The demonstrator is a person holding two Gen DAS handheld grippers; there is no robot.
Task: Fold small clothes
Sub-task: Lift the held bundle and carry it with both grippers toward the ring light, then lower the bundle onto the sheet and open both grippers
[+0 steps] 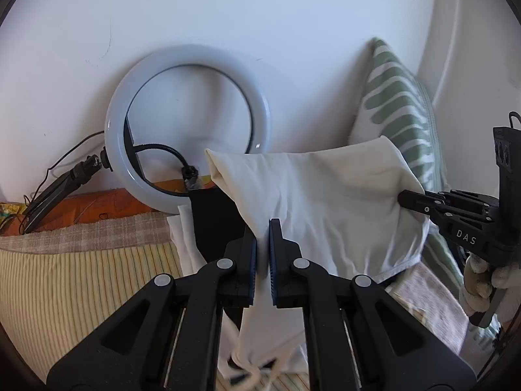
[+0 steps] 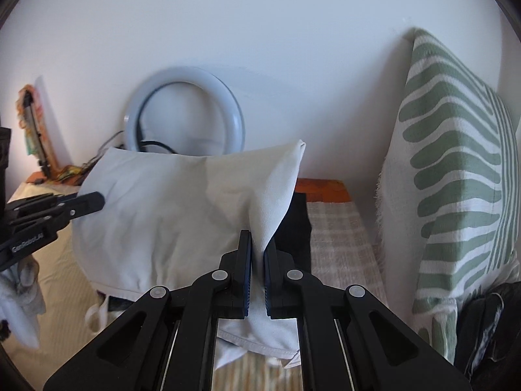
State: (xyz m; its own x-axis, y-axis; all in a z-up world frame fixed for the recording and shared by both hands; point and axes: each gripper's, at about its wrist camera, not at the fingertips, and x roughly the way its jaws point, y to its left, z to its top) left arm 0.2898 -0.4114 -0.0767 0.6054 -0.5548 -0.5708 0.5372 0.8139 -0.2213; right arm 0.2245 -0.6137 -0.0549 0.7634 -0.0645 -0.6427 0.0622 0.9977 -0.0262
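A small cream-white garment (image 1: 325, 195) hangs stretched in the air between both grippers. My left gripper (image 1: 263, 228) is shut on its left corner; cloth and a drawstring hang down below the fingers. My right gripper (image 2: 258, 241) is shut on the other corner of the garment (image 2: 169, 215). In the left wrist view the right gripper (image 1: 403, 199) pinches the cloth's right edge. In the right wrist view the left gripper (image 2: 99, 202) pinches the cloth's left edge. The garment's lower hem hangs just above the striped bed cover (image 1: 81, 293).
A white ring light (image 1: 187, 123) leans on the wall behind, with its cable and stand (image 1: 65, 189) to the left. A green-and-white patterned pillow (image 2: 456, 179) stands at the right. A black folded cloth (image 1: 215, 221) and a checked cloth (image 2: 338, 238) lie on the bed.
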